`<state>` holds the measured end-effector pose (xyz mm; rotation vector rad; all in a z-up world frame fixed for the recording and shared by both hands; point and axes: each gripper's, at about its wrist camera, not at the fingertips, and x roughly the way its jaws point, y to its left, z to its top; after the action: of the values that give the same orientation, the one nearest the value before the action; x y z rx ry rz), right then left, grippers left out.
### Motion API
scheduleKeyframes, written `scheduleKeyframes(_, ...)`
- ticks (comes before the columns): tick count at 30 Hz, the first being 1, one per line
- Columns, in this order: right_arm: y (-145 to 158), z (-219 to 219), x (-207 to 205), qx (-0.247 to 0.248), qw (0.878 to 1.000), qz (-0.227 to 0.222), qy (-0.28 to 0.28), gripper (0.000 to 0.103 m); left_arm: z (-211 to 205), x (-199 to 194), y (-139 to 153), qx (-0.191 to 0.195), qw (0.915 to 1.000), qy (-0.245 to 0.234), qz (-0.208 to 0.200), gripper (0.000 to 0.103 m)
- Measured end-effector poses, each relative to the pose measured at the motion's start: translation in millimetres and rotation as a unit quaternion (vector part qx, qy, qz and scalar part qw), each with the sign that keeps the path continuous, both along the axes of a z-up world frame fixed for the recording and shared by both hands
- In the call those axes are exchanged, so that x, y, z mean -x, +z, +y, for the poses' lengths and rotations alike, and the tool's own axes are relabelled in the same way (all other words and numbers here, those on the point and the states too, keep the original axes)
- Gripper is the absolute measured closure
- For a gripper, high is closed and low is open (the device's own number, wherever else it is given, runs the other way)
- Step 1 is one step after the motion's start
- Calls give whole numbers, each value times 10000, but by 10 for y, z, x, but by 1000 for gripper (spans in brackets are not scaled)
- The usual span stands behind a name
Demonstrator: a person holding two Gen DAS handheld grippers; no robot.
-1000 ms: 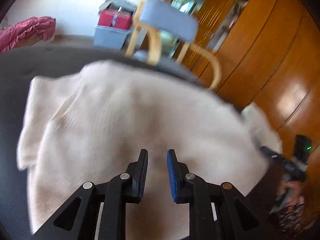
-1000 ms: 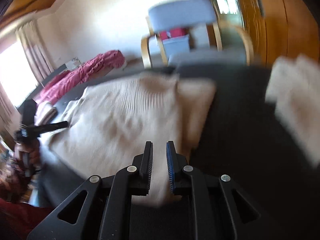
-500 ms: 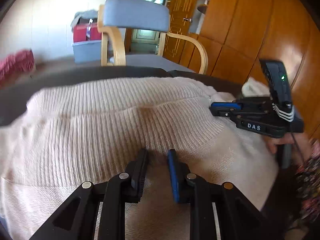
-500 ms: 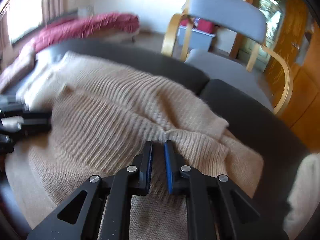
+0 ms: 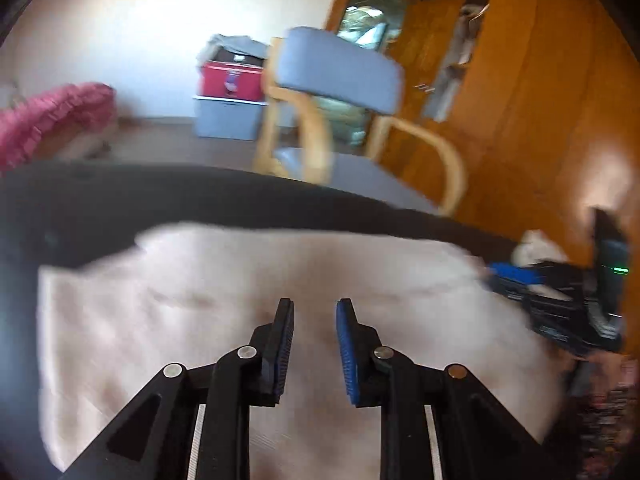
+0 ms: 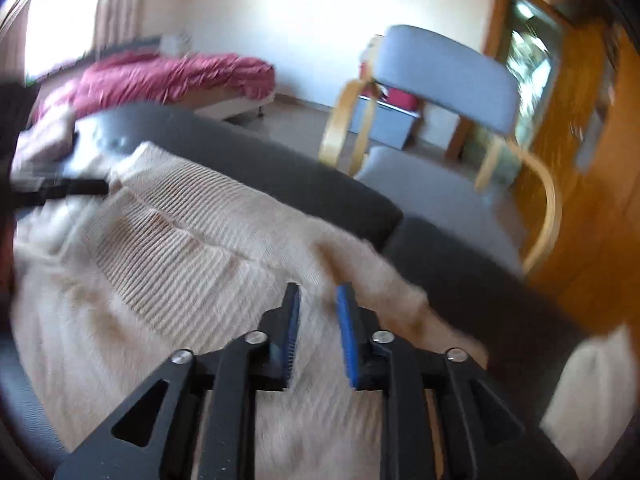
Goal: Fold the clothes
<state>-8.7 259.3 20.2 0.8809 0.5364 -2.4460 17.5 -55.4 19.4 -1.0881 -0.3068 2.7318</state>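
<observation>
**Between folds: both grippers free over the sweater**

Lying spread on the dark sofa seat: a cream knitted sweater, ribbed, with one fold line running across it and a loose sleeve or corner trailing toward the right edge of the cushion in the right wrist view. Partly folded at best, judging by the uneven outline.

Left gripper: jaws parted to a narrow gap, nothing between them, hovering above the middle of the sweater. Right gripper: jaws just been opening, now also at a narrow gap with only bare knit showing behind it, no cloth pinched (the blur makes the exact height above the fabric hard to tell). Each gripper visible in the other's view at the far side of the sweater, well apart from one another.

Step in hand, as a judgement: a release after laying cloth down, and a reach for the next hold.

Next move calls for: picking an edge, most likely the trailing part near the right gripper, closing on a single layer without bunching, then carrying it over toward the middle so the outline squares up. Matching grip on the opposite side with the left gripper to keep the fold even.

Beyond the sofa: a grey chair with bent wooden arms, a red bedspread.
</observation>
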Motion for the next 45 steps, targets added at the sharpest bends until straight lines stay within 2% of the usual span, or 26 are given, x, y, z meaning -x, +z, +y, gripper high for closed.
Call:
scheduleKeyframes(2,-51,-82,193,77,9998,-180,-32,78,-161,191,-112,49,9992,283,-277,82)
scheduleKeyframes(5,-283,0,525,250,9949,-804,-550,76,-448,290,-360,-400,9951,703,-573,80)
scheduleKeyframes(6,-315,58,566,353,9931,-893,-673,68,-544,251,-388,-640,9932,810,-534,83)
scheduleKeyframes(7,-311,195,598,553,9900,-939,-896,64,-640,213,-415,-879,9907,917,-494,84)
scheduleKeyframes(9,-305,462,662,920,9815,-1016,-1340,64,-808,140,-467,-1220,9841,1214,-432,96)
scheduleKeyframes(10,-327,530,680,850,9796,-975,-1535,64,-877,114,-493,-1384,9806,1324,-408,96)
scheduleKeyframes(13,-339,790,707,1375,9707,-1185,-1572,63,-936,109,-537,-1674,9761,1328,-403,96)
scheduleKeyframes(17,-231,839,587,1530,9698,-913,-1665,63,-927,93,-551,-1717,9760,1286,-363,95)
scheduleKeyframes(20,-50,752,394,1881,9734,-452,-1227,60,-991,133,-590,-1953,9717,1288,-339,95)
scheduleKeyframes(21,-54,618,383,1715,9789,-391,-1037,60,-997,131,-589,-1969,9713,1288,-337,95)
scheduleKeyframes(23,-66,356,365,1373,9879,-284,-669,60,-995,126,-584,-1939,9719,1290,-338,95)
scheduleKeyframes(26,-316,142,493,695,9918,-786,-725,60,-964,157,-586,-1871,9729,1310,-354,95)
scheduleKeyframes(29,-364,252,556,821,9864,-969,-1047,60,-913,200,-528,-1583,9770,1360,-449,95)
scheduleKeyframes(31,-390,315,580,933,9825,-1069,-1210,60,-875,220,-440,-1092,9811,1517,-495,95)
scheduleKeyframes(32,-396,316,593,956,9822,-1079,-1206,60,-887,225,-392,-817,9806,1709,-507,95)
scheduleKeyframes(33,-402,317,607,978,9819,-1088,-1201,60,-918,224,-341,-518,9775,1979,-518,93)
scheduleKeyframes(34,-407,317,620,1001,9816,-1097,-1197,59,-970,204,-283,-293,9704,2346,-501,92)
scheduleKeyframes(36,-418,294,640,985,9821,-1098,-1167,56,-1043,69,-165,-453,9590,2790,-209,90)
scheduleKeyframes(37,-423,272,648,953,9828,-1091,-1144,53,-998,20,-117,-560,9602,2734,-73,90)
scheduleKeyframes(39,-448,259,724,889,9840,-1076,-1111,51,-779,-27,-39,-690,9719,2249,121,85)
scheduleKeyframes(41,-418,290,753,860,9844,-1067,-1102,50,-413,44,-29,-584,9865,1525,106,84)
scheduleKeyframes(43,-415,303,792,875,9843,-1074,-1095,50,-52,149,-118,-494,9963,694,-92,83)
scheduleKeyframes(44,-413,313,792,899,9840,-1082,-1094,50,101,205,-184,-242,9985,466,-166,83)
scheduleKeyframes(45,-411,323,791,922,9837,-1088,-1095,50,234,263,-258,211,9987,413,-200,81)
